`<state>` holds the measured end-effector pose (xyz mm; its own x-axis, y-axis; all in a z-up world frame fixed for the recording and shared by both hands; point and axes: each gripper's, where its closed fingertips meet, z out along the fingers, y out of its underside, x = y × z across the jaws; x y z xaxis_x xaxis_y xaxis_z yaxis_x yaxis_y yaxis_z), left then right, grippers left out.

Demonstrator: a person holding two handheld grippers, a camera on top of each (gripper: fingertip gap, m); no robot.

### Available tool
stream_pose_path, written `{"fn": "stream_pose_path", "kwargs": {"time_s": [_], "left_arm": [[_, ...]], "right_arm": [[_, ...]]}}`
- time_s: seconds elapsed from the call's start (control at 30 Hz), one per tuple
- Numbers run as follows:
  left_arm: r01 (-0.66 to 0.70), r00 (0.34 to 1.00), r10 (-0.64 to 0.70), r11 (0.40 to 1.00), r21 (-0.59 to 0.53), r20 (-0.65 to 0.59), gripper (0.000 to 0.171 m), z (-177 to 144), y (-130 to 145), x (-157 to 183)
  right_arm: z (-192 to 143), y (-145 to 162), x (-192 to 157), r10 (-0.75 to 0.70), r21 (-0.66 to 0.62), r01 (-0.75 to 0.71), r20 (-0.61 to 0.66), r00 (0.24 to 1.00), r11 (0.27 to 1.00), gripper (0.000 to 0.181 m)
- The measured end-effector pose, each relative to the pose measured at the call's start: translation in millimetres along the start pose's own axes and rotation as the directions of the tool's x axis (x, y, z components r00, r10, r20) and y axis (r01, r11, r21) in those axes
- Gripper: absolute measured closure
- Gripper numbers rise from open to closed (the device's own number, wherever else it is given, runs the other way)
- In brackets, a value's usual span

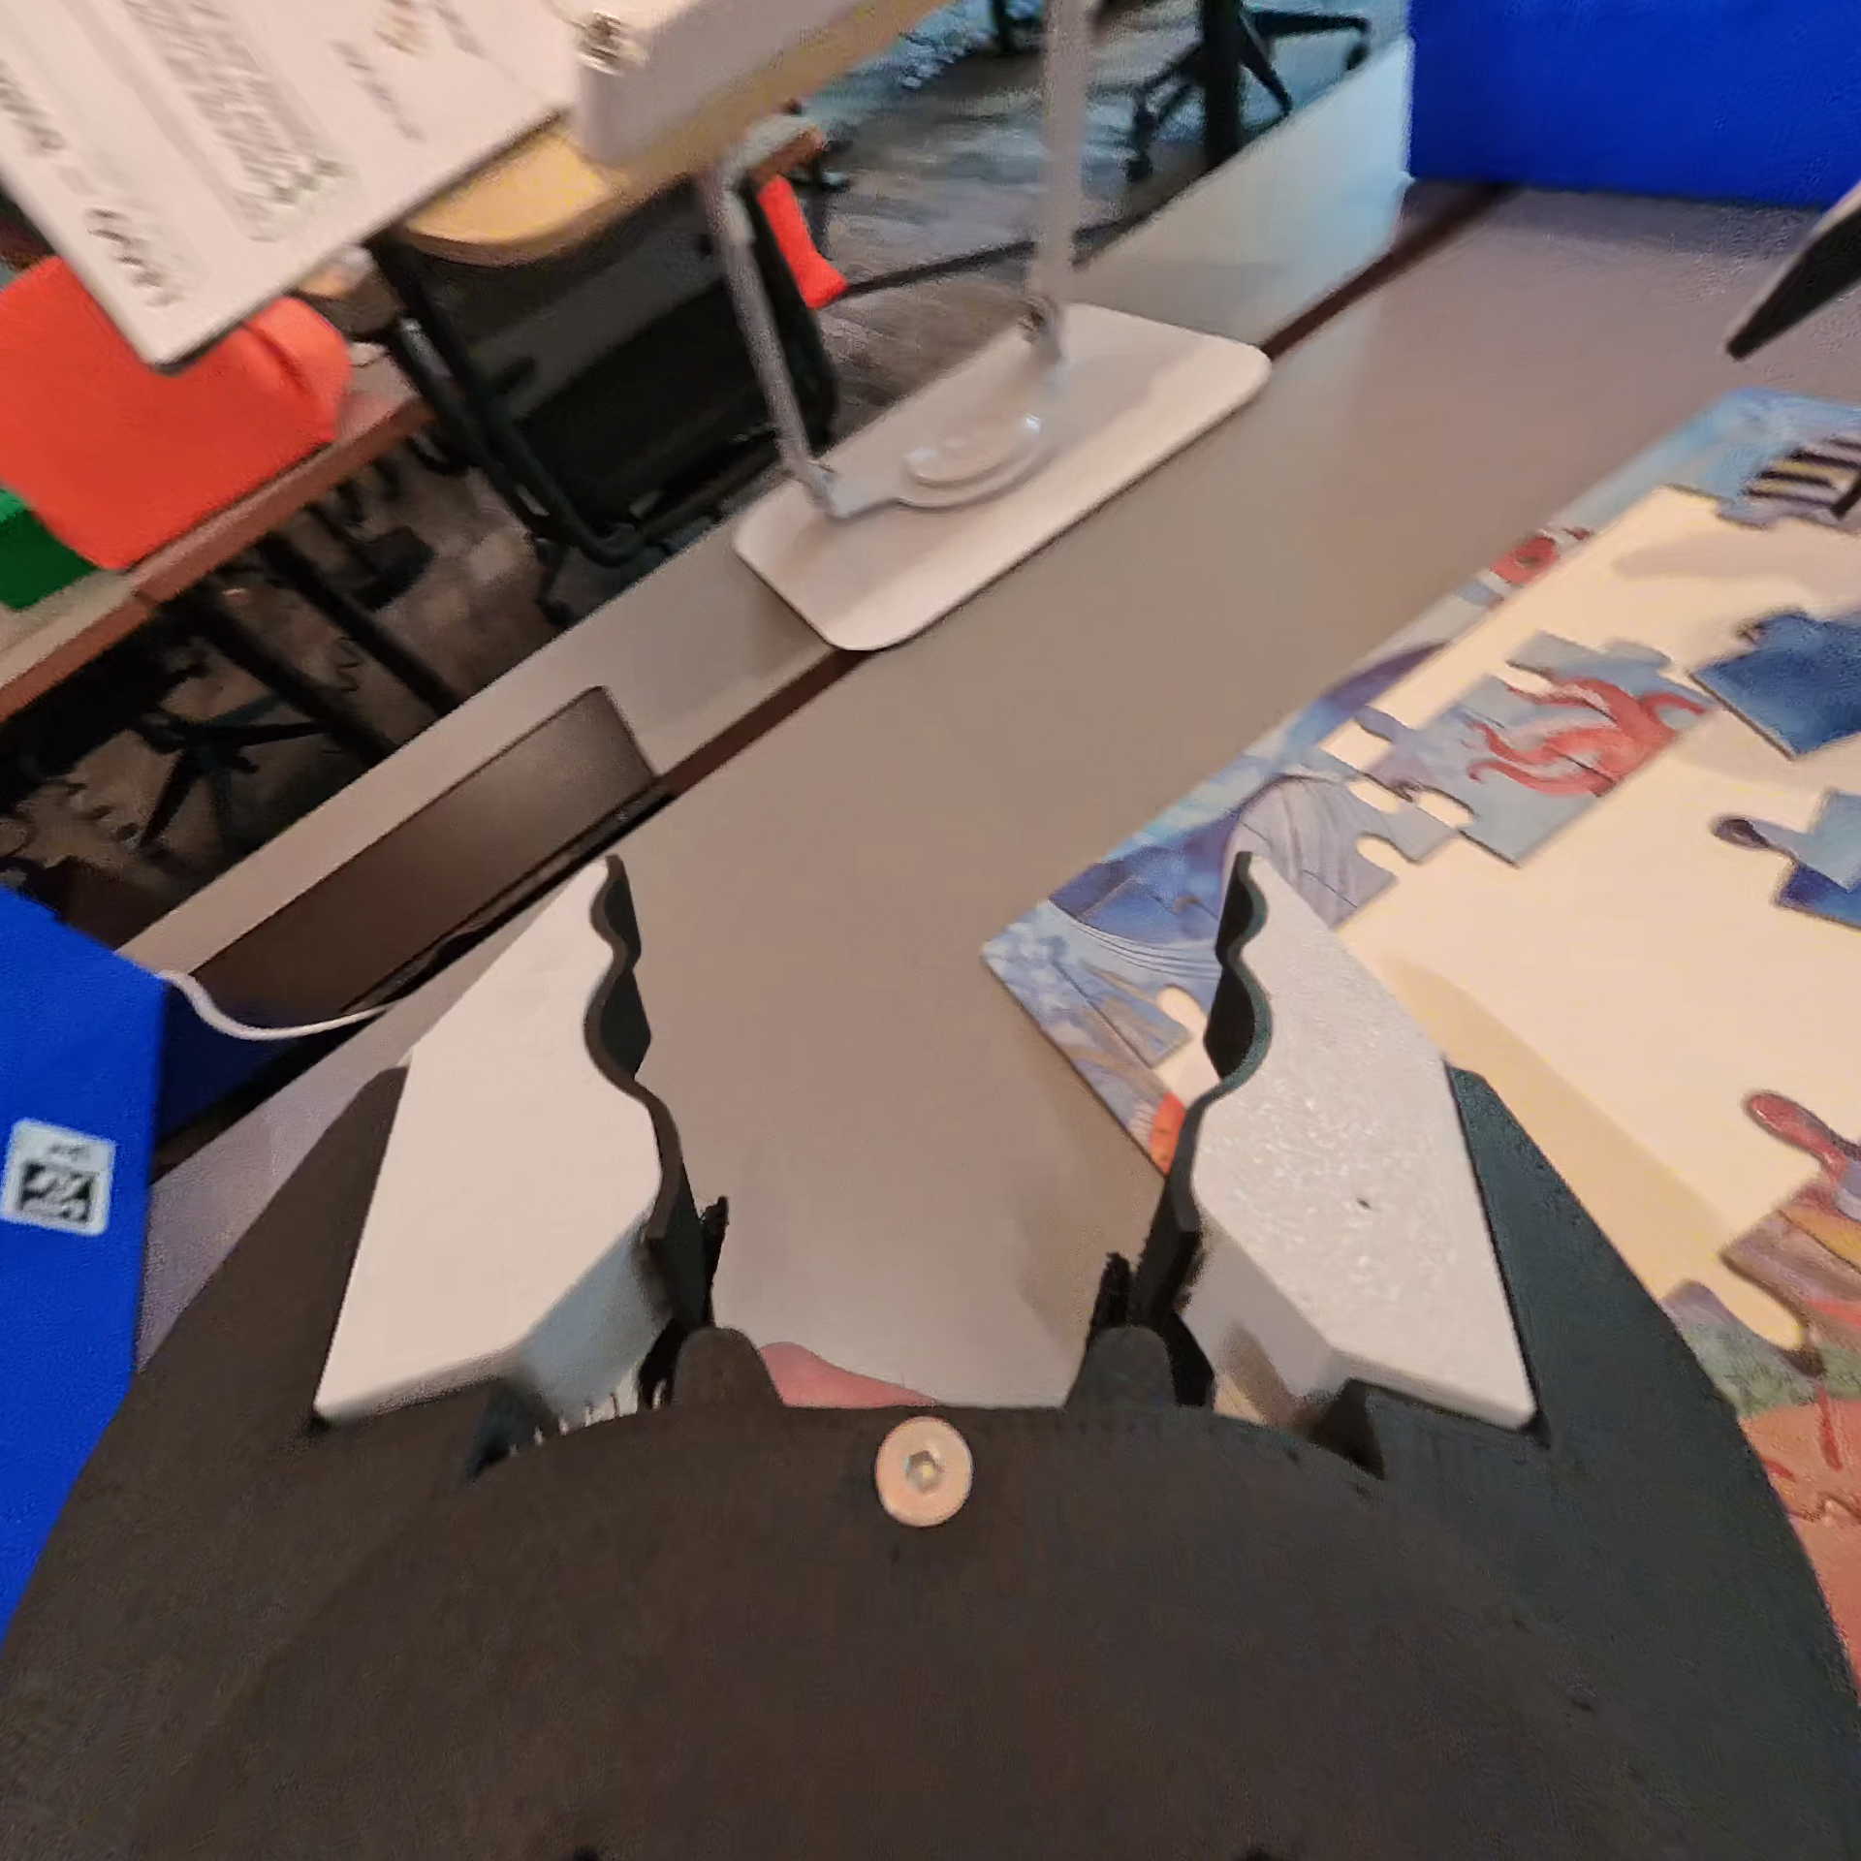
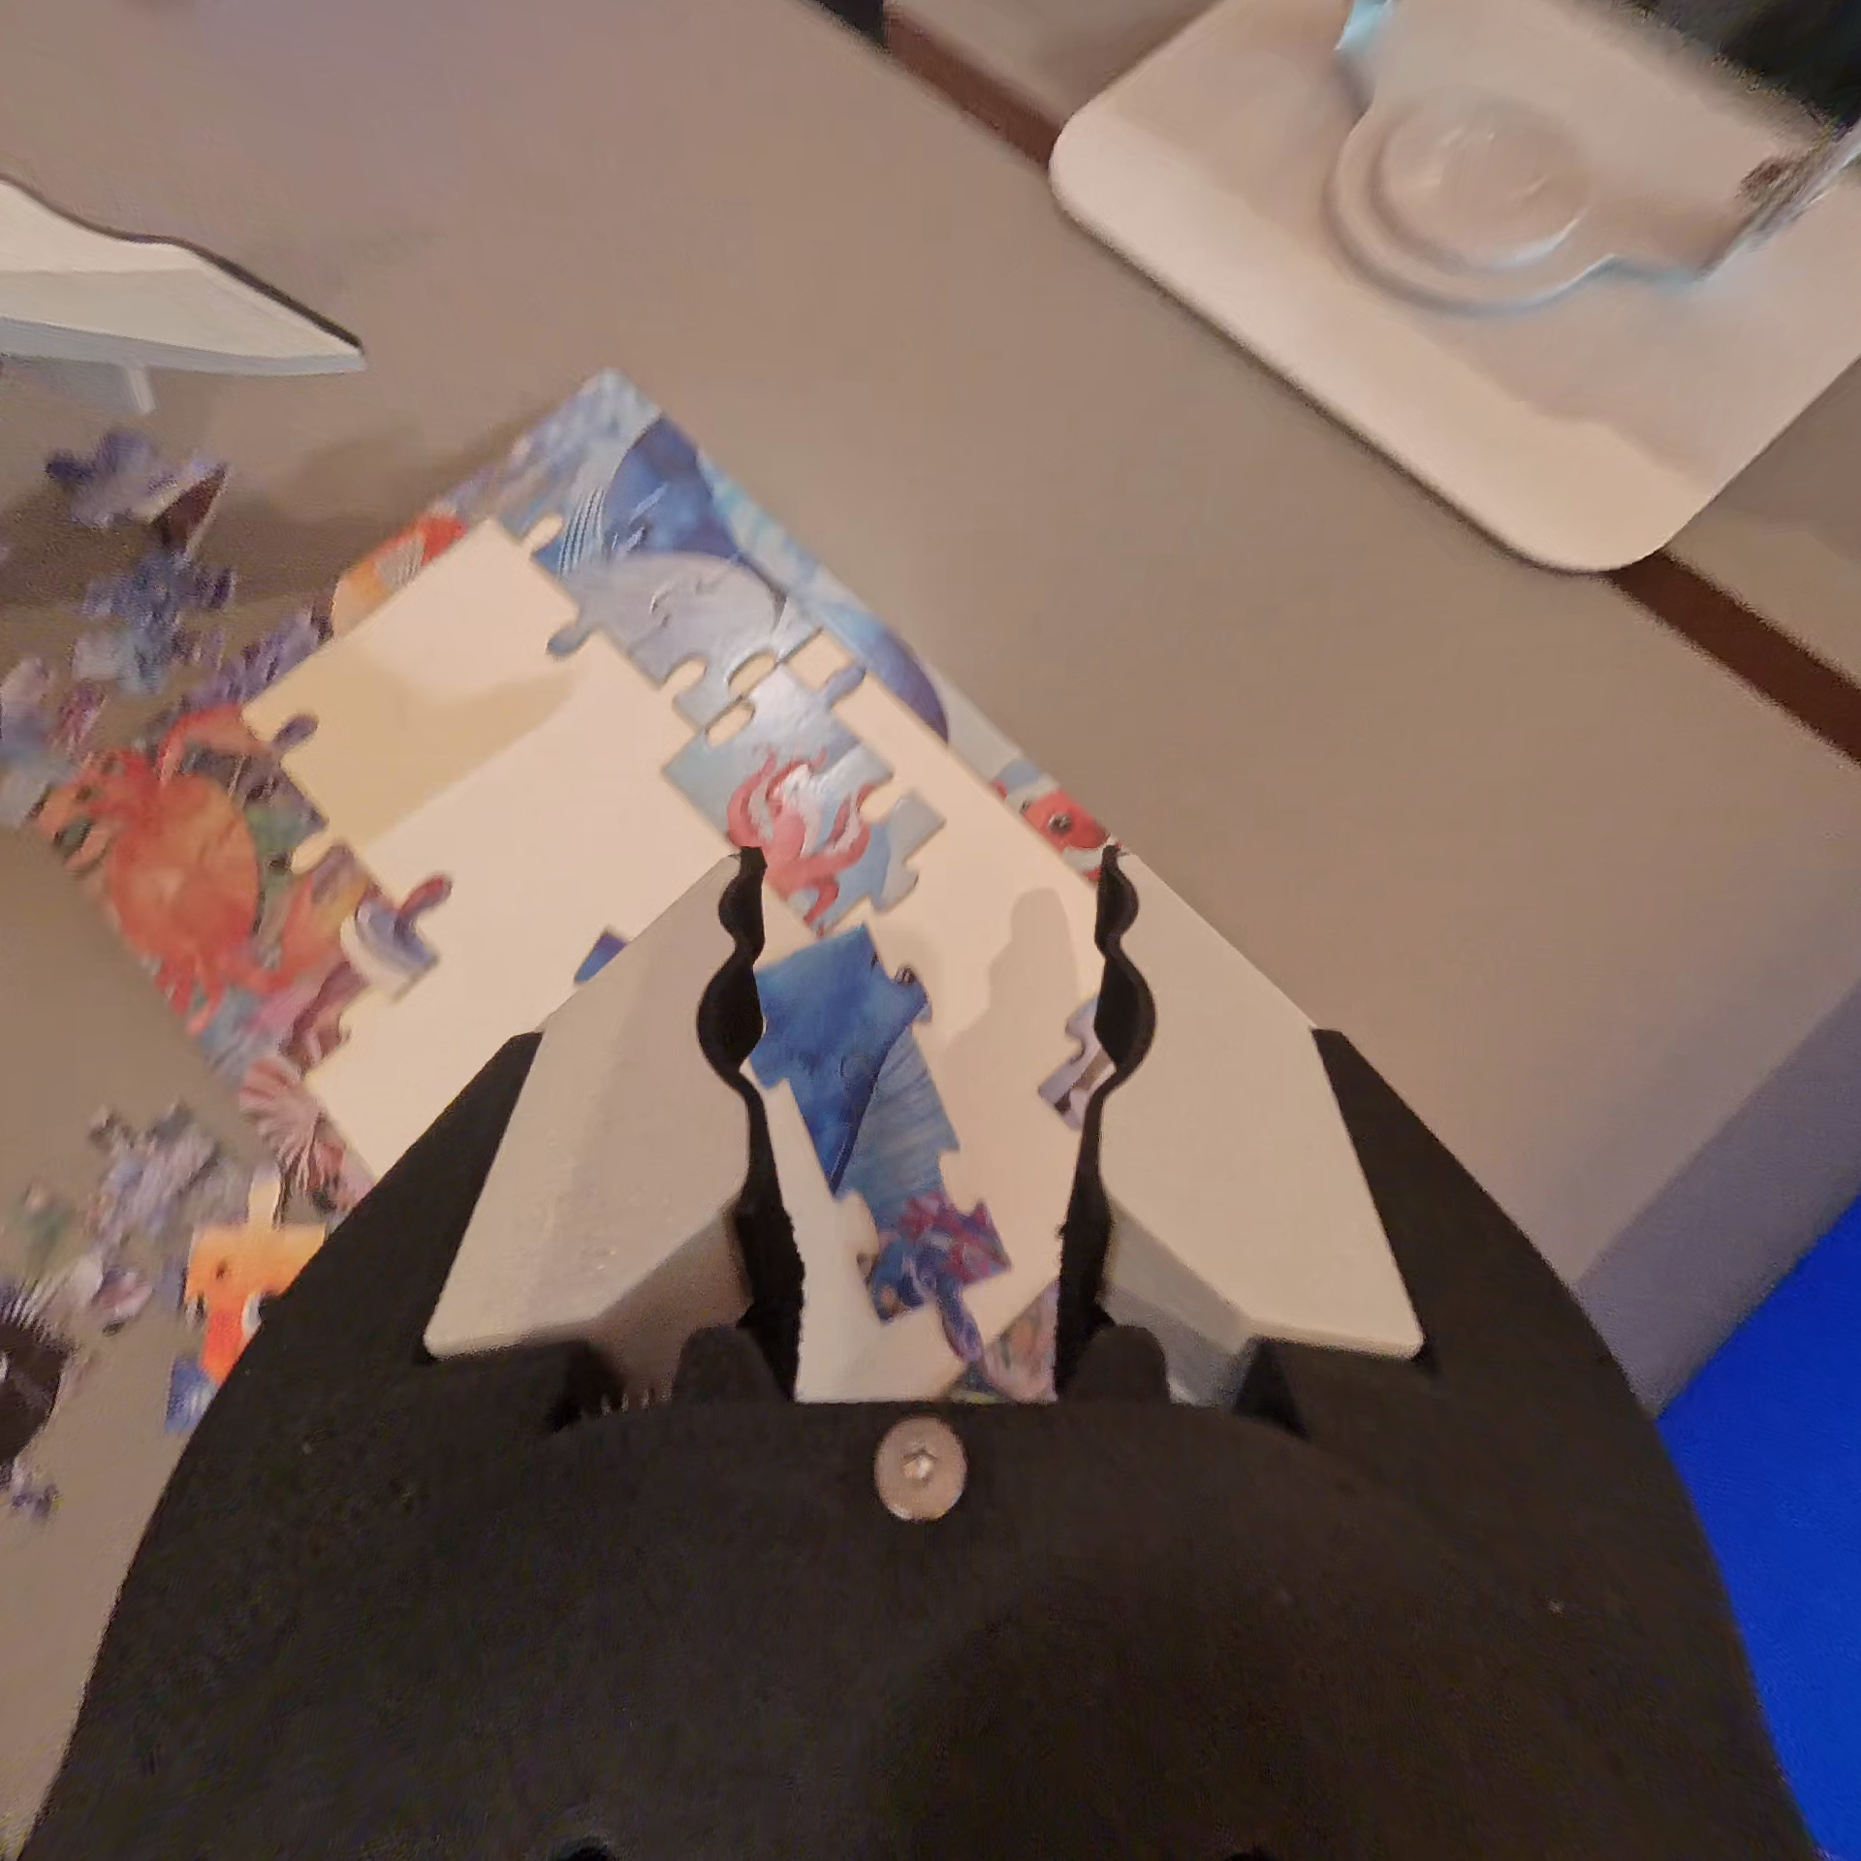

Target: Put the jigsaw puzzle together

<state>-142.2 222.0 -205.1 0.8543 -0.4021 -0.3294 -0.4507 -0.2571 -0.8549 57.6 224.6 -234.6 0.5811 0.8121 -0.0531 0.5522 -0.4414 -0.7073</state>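
Hovering with both the right tongs (image 2: 921,866) and the left tongs (image 1: 932,876) released and empty, the loose blue puzzle piece (image 2: 846,1047) lies flat on the cream tray (image 2: 524,796) between the right pair, probably light, thin, stiff card, best pinched across its edges.

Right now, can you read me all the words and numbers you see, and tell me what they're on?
White board: printed lines, too blurred to read.
Sticker on the blue box: too small to read.
Jigsaw puzzle: pictures only, no words.
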Motion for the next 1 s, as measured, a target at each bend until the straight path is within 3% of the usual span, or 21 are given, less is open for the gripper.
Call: {"fn": "stream_pose_path", "kwargs": {"time_s": [0.1,0.23,0.4,0.67,0.73,0.87,1.0], "left_arm": [[-0.057,0.996,0.051,0.995,-0.081,-0.073,0.06,10.8,17.2,21.4],[-0.087,0.986,0.055,0.975,-0.205,-0.161,0.06,22.7,50.3,39.2],[-0.014,0.983,-0.032,0.969,-0.247,-0.179,0.06,26.0,59.6,38.5],[0.032,0.99,-0.073,0.95,-0.309,-0.121,0.058,21.0,69.5,22.6],[0.056,0.992,-0.09,0.943,-0.328,-0.09,0.059,19.5,73.4,14.6],[0.119,0.991,-0.135,0.928,-0.354,-0.021,0.067,15.6,83.1,-4.8],[0.168,0.984,-0.175,0.909,-0.38,0.018,0.069,9.4,91.4,-15.2]], "right_arm": [[-4.4,28.3,-13.3,-0.033,-0.115,0.045,0.108,0.994,0.992,0.122],[-0.5,50.0,-17.8,-0.072,-0.202,0.101,0.143,0.987,0.974,0.123],[8.6,64.6,-23.3,-0.089,-0.276,0.135,0.173,0.981,0.952,0.135],[13.7,59.3,-18.6,-0.084,-0.244,0.122,0.16,0.984,0.962,0.168],[14.4,58.7,-20.9,-0.085,-0.244,0.124,0.165,0.983,0.962,0.163],[12.0,55.8,-24.4,-0.088,-0.237,0.127,0.171,0.981,0.963,0.131],[15.2,52.6,-35.5,-0.106,-0.222,0.153,0.209,0.972,0.963,0.123]]}}
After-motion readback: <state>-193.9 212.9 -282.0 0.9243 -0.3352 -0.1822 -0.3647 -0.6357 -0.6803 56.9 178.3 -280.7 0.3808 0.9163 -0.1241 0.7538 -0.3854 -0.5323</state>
